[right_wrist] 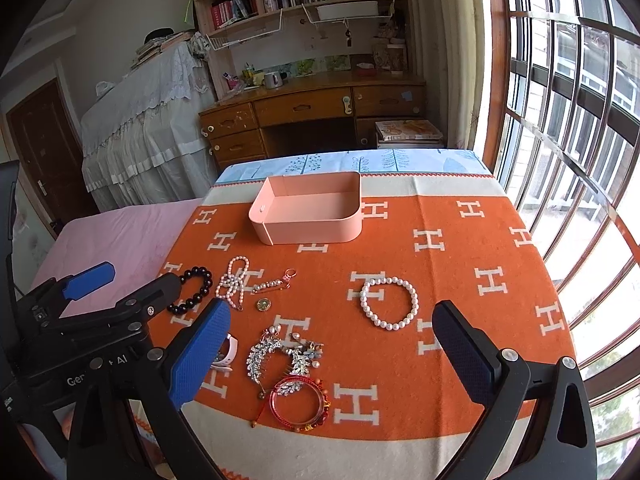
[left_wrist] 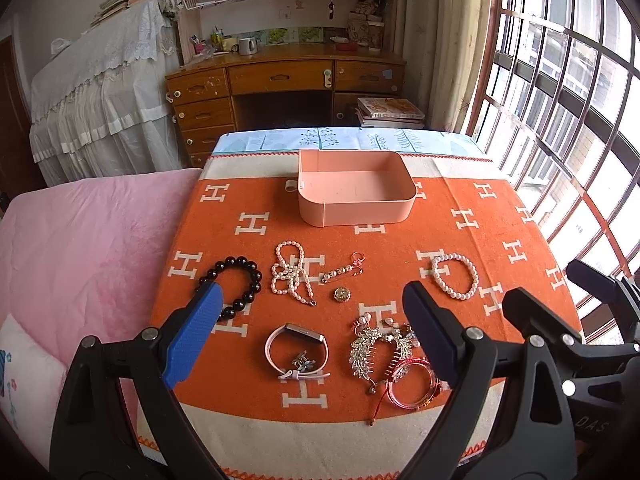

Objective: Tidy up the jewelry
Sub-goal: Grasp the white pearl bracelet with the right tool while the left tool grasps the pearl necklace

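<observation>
An empty pink box stands at the far side of the orange cloth. Nearer lie a black bead bracelet, a pearl necklace, a pin brooch, a round gold brooch, a white pearl bracelet, a pink watch, silver hair combs and a red bangle. My left gripper is open above the watch. My right gripper is open above the combs. Both hold nothing.
The table is covered with an orange H-patterned cloth. A pink bed lies to the left, a barred window to the right, and a wooden desk with shelves behind. The right gripper shows at the left view's right edge.
</observation>
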`<state>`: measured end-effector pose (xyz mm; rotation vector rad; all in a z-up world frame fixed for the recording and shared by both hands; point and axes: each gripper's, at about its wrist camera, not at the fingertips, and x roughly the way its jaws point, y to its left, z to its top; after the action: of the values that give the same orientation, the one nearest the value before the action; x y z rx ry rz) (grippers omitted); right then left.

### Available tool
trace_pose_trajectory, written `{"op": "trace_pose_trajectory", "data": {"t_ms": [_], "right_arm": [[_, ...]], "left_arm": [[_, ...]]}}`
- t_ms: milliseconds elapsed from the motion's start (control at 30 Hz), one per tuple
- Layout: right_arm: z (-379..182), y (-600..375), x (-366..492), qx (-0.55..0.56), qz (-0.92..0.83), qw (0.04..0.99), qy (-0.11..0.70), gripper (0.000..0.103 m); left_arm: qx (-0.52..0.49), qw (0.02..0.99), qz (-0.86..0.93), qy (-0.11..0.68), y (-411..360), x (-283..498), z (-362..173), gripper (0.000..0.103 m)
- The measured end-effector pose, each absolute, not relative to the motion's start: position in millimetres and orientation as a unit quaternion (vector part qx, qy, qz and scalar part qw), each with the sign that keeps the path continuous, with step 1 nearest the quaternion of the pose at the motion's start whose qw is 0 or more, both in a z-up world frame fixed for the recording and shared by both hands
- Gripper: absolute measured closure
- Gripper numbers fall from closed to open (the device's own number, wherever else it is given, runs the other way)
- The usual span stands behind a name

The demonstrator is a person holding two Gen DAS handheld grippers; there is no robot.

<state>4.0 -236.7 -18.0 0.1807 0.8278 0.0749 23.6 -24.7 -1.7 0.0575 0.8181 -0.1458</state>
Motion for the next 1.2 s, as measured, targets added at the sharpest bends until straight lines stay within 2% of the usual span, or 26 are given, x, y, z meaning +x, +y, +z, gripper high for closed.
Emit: {"op": "trace_pose_trajectory", "data": {"t_ms": [267,467,533,600,767,833,900,1000,1200], "right_arm": [[-25,-249,32,0.058,0.019,0.911,0.408,0.002],[-47,-275,71,0.073,0.017,0.886,0.458,0.003],[-57,-285,82,0.08,0.021,0.877,0.473,0.006],[-67,-295,92,0.09,0.02,0.871,0.483,0.018],[-97,-321,120,0.134,0.033,0.845,0.517,0.029],[-111,-331,131,0.145,0.029,0.835,0.531,0.032],[-128,-338,141,0.153,0.027,0.823,0.546,0.041],[-152,-342,152,0.154,0.027,0.807,0.57,0.049],[-183,-339,166,0.142,0.025,0.79,0.596,0.057]], "left_arm": [[0.041,0.901,-0.069,0.426,-18,68,-9,0.013],[-0.026,0.884,-0.08,0.459,10,121,-25,0.013],[-0.032,0.883,-0.083,0.461,16,135,-30,0.013],[-0.03,0.88,-0.085,0.467,18,148,-37,0.013],[-0.025,0.855,-0.094,0.509,13,180,-69,0.014],[-0.022,0.843,-0.088,0.531,9,188,-86,0.019],[-0.015,0.831,-0.091,0.548,4,194,-102,0.028],[0.001,0.822,-0.087,0.563,-3,199,-122,0.034],[0.015,0.8,-0.089,0.594,-8,214,-151,0.055]]}}
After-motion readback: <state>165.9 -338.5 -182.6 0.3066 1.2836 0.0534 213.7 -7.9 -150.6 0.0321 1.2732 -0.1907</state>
